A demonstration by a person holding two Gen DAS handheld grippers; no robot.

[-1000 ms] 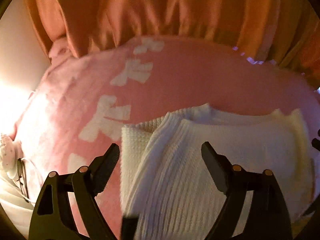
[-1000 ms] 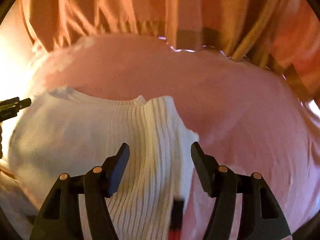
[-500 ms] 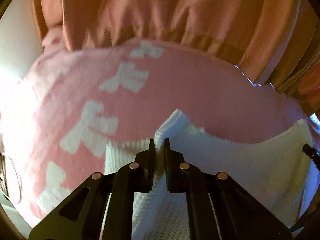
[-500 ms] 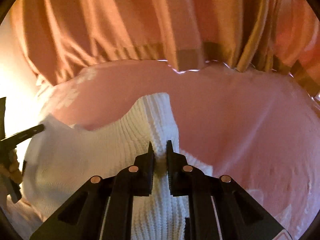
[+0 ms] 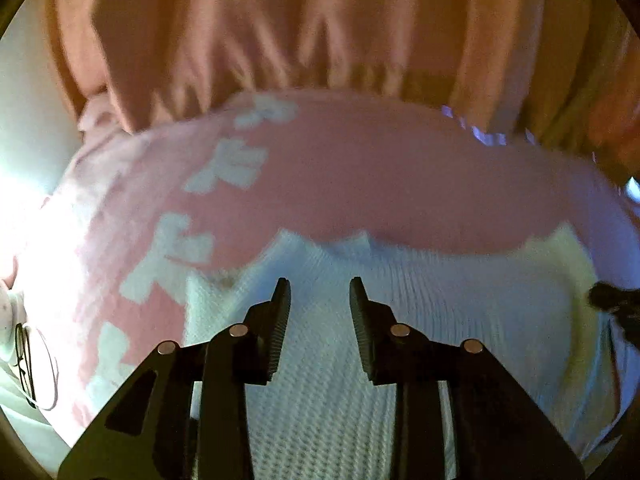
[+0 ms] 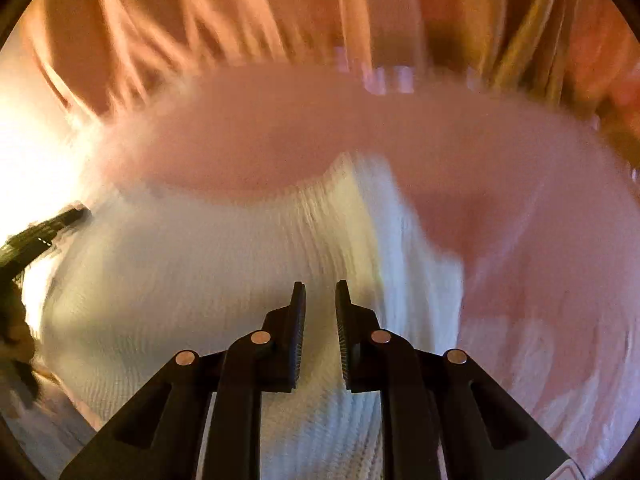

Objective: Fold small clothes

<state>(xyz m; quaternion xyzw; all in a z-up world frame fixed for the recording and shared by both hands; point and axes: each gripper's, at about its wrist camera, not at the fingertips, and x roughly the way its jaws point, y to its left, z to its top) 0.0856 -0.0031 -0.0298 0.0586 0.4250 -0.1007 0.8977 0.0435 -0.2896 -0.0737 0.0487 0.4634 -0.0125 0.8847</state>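
— What are we working on here?
— A pink blanket (image 5: 400, 184) with white bow shapes (image 5: 228, 168) running down its left side; behind it hangs an orange gathered curtain (image 5: 320, 28). Bright light floods in from the left, where a pale wall (image 5: 24, 92) shows. At the blanket's lower left edge we see something white with dark lines on it, too blurred to name.
— And the garment?
— The white ribbed knit top (image 5: 460, 312) lies on the blanket in front of both our grippers, stretching across between them.
— How do our tools sit?
— Both tilt steeply down at the knit. Our left gripper (image 5: 319, 300) has just been opening; its jaws stand apart with the fabric lying below them, not pinched. Our right gripper (image 6: 320, 304) has its jaws drawn narrow with a slim gap; whether the pads nip a fold of the top (image 6: 200, 280) we cannot tell through the blur.
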